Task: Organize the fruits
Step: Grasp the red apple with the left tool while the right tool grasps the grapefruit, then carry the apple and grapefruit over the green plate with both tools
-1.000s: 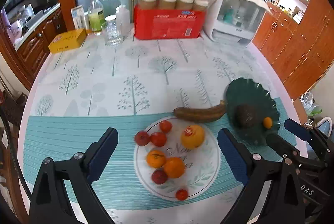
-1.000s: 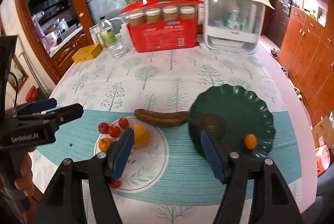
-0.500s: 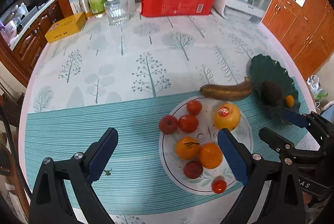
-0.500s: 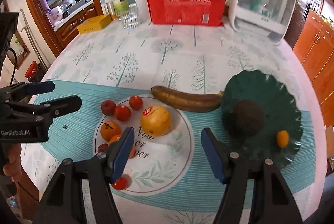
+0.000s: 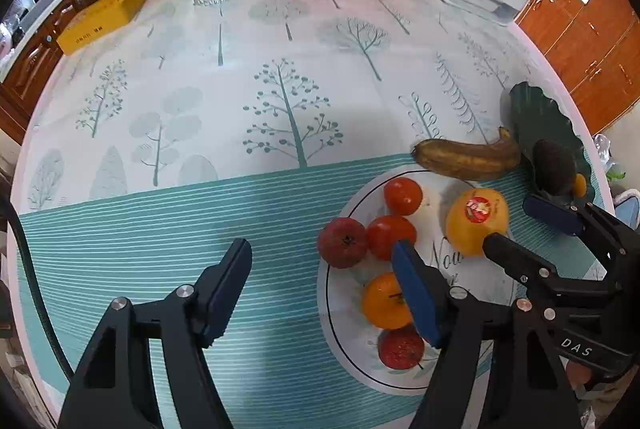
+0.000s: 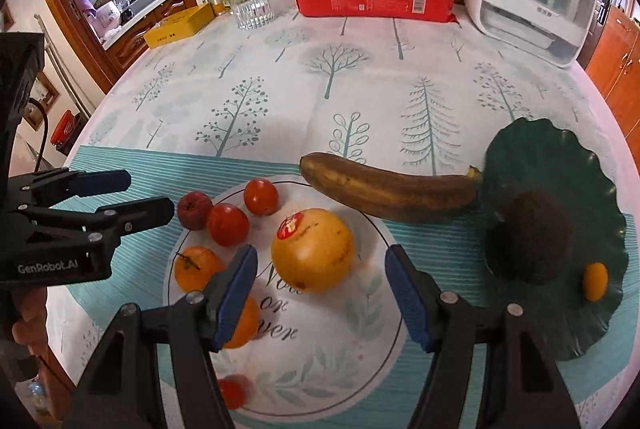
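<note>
The table (image 6: 280, 101) past the white plate (image 6: 360, 341) is bare. The right gripper (image 6: 318, 293) has spread jaws around the big yellow fruit (image 6: 312, 249) (not touching). The left gripper (image 5: 324, 289) is spread too.

Over the last second both grippers have come down and forward toward the table, so the fruit fills far more of each view. The right gripper (image 6: 318, 293) has shifted left from the green leaf-shaped plate (image 6: 560, 149) to the white plate (image 6: 360, 369), and its spread fingers now bracket the large yellow-orange fruit (image 6: 312, 249), apparently not yet touching it. The left gripper (image 5: 320, 287) has slid leftward: the white plate (image 5: 436, 185), once centred between its fingers, now lies at its right finger, which overlaps a small orange (image 5: 382, 301), while the space between the fingers covers bare striped cloth (image 5: 160, 229). No fruit has shifted.
</note>
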`<state>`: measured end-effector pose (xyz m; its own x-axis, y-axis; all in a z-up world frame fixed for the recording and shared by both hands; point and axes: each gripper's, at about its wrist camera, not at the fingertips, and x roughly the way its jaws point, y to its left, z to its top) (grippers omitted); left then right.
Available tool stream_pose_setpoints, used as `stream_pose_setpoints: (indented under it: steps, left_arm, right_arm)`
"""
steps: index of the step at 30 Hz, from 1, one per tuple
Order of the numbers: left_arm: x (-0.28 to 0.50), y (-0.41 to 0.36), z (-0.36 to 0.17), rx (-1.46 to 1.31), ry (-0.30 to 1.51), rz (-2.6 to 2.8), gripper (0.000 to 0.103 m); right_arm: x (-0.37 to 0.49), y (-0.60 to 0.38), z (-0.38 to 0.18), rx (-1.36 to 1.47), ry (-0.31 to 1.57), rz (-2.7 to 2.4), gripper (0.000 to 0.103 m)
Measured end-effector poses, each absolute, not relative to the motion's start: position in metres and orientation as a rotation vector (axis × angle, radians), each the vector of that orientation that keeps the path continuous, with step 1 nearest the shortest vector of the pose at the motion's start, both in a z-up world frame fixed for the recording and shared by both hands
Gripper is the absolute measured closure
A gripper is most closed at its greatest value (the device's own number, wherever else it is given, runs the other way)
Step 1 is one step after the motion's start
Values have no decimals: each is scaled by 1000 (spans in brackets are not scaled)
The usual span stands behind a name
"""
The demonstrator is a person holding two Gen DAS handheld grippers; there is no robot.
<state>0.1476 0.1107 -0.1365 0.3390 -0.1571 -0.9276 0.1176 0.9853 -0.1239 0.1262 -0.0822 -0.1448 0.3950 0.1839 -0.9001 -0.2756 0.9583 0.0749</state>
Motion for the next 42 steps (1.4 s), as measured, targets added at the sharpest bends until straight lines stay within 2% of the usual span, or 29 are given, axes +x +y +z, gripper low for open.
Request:
stream_pose_setpoints:
  steps: [3, 9, 14, 20, 22, 31, 42]
  left_arm:
    - [152, 109, -145, -25, 1234, -207, 35]
    - [158, 102, -159, 18, 1272, -262, 50]
    - [164, 97, -174, 41, 1317, -315, 54]
    - [169, 91, -181, 53, 1314, -329, 64]
    - [170, 88, -181, 60, 1301, -329, 71]
    - [165, 81, -176, 92, 1238, -312, 72]
    - [146, 91, -131, 36, 1147, -257, 73]
  right_arm:
    - [130, -81, -152, -91, 1145, 300, 36]
    - [135, -79, -160, -94, 1160, 306, 37]
    - [138, -78, -162, -97, 1165, 311, 38]
    - [140, -75, -166, -96, 1177, 321, 46]
    - [140, -74, -167, -99, 1179, 323, 49]
    - [139, -76, -167, -83, 1173, 334, 52]
    - [124, -81, -149, -66, 1141, 347, 53]
